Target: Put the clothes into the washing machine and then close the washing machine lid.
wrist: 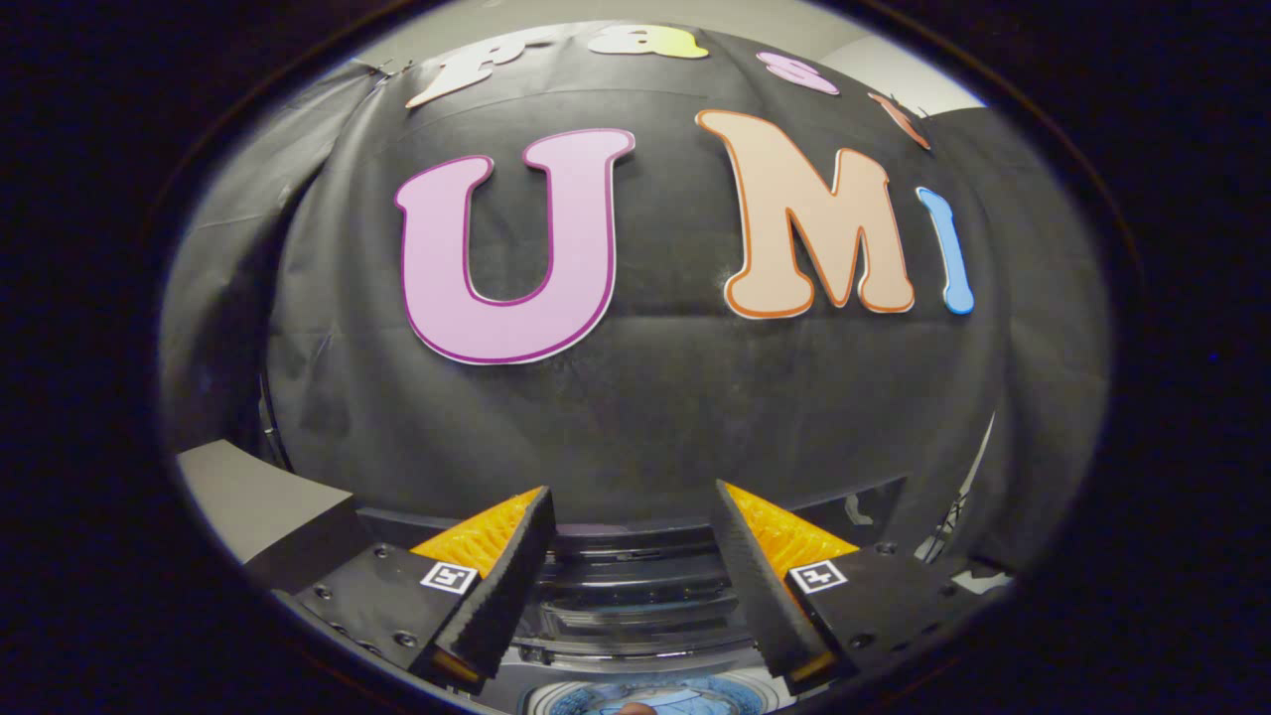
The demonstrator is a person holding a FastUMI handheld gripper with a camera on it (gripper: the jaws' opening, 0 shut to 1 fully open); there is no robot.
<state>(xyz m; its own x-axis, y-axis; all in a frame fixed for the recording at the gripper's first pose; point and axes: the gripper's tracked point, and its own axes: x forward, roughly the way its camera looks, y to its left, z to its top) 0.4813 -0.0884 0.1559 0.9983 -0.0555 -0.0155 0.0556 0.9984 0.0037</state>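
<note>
Two spread fingers of the hand-held gripper hang empty above the washing machine.

No legible words, brands or numbers on any object. Only signs: one small square black-and-white coded marker on each finger mount of the gripper, lower frame, left marker, right marker. Fingers spread apart, gripping nothing.

My view is evenly lit and moderately bright. Fisheye distortion bows the black cloth wall strongly outward. Faint glare streaks cross the washing machine lid between my gripper fingers, which stand apart and slightly soft.
</note>
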